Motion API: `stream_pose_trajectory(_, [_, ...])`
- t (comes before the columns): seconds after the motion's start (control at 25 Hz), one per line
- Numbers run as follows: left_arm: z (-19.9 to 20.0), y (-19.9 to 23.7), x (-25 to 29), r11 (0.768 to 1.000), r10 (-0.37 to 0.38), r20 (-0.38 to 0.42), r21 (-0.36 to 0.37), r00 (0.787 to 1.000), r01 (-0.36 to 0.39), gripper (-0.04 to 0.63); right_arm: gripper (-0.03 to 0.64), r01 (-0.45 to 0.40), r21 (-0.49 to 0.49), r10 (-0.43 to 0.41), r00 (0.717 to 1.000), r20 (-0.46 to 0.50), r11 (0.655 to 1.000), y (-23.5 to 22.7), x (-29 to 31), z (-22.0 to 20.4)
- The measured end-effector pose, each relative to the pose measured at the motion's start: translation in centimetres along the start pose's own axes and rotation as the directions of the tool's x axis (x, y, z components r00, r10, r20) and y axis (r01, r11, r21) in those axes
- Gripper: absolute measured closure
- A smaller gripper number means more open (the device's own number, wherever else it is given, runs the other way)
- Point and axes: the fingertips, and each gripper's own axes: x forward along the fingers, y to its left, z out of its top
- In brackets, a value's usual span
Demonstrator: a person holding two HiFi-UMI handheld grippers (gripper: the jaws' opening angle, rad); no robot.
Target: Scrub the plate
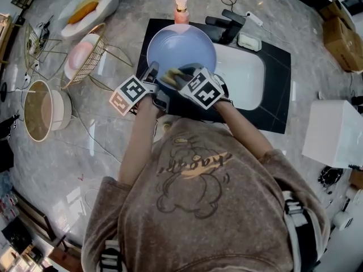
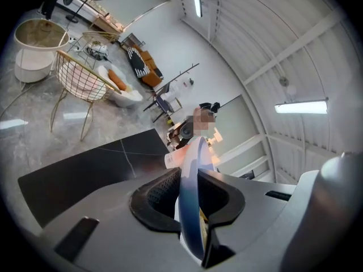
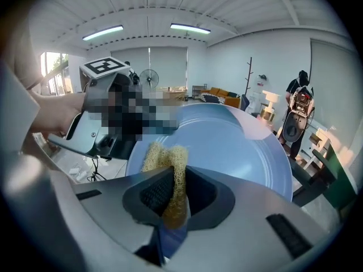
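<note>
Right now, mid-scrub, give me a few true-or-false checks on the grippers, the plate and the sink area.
1. The left gripper is shut on the rim of the round blue plate. True.
2. The right gripper holds a green cloth. False: it pinches a yellow mesh scrubber.
3. The plate lies flat in the white sink basin. False: it is held up by its rim, left of the basin.
4. A peach pump bottle stands beyond the plate. True.
</note>
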Motion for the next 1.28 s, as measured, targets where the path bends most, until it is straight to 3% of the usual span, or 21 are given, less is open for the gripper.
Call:
stream_pose_trajectory(0.12, [-0.4, -0.2, 0.1, 0.999, -0.021, -0.013, -0.029, 1.0, 0.02, 0.529, 0.565, 0.039, 0.007, -0.039, 0.999, 0.024, 0.999, -1.3, -0.2, 0.7])
stream_pose_trajectory(0.4, [-1.3, -1.2, 0.1, 0.999, -0.046, -0.046, -0.015, 0.998, 0.046, 0.528, 0.563, 0.108, -0.046, -0.106, 0.994, 0.036, 0.993, -3.2, -0.2, 1.9])
stream_pose_trajectory(0.76, [-1.6, -1.7, -0.2, 0.998, -0.066, -0.064, -0.027, 0.996, 0.065, 0.525, 0.563, 0.193, -0.042, -0.19, 0.98, 0.051, 0.98, -6.2, -0.1, 2.9])
stream_pose_trajectory(1.28, [-2.3, -1.3, -0.4, 0.998, -0.06, -0.084, -0.032, 0.995, 0.058, 0.522, 0.563, 0.3, -0.044, -0.301, 0.954, -0.014, 0.953, -11.0, -0.3, 0.6])
